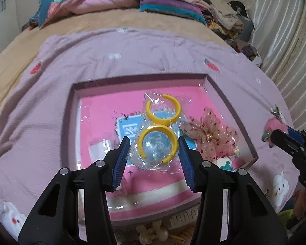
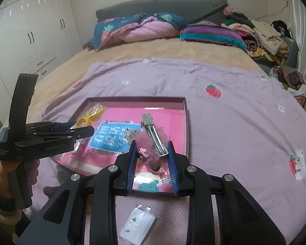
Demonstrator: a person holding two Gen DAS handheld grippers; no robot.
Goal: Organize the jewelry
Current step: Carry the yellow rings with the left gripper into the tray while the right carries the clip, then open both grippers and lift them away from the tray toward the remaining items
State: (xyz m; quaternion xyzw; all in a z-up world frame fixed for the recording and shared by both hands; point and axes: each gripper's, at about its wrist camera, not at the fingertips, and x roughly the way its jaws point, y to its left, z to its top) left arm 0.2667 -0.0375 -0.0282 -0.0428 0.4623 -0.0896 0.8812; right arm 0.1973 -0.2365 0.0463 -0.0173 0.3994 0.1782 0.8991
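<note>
Item 1. Clear plastic packet holding two yellow open-ring hoop earrings [image 1: 157, 134]. Held between the blue ribbed pads of the left claw [image 1: 154, 143], jaws part-way closed on the packet's edges; it hangs over the shallow mauve cardboard tray with a pink printed floor [image 1: 230, 102], apparently for setting down inside.

Item 2. Pink fluffy hair clip with a silver metal clasp [image 2: 155, 143]. Gripped in the right claw [image 2: 153, 153], jaws narrowed onto the fluff, clasp sticking up and forward; carried above the tray's near right corner, likely bound for the same tray.

Item 3. Sheer pink flower-shaped hair ornament with dark red speckles [image 1: 212, 134]. Already lying in the tray, right of the packet.

Item 4. Small clear packet of tiny metal pieces [image 2: 137, 223]. Lies on the lilac strawberry-print bedspread [image 2: 224, 122], outside the tray, beneath the right claw; seemingly still unsorted.

Item 5. Cream-coloured hair clips [image 1: 153, 232]. Near tray's front edge, partly hidden.
</note>
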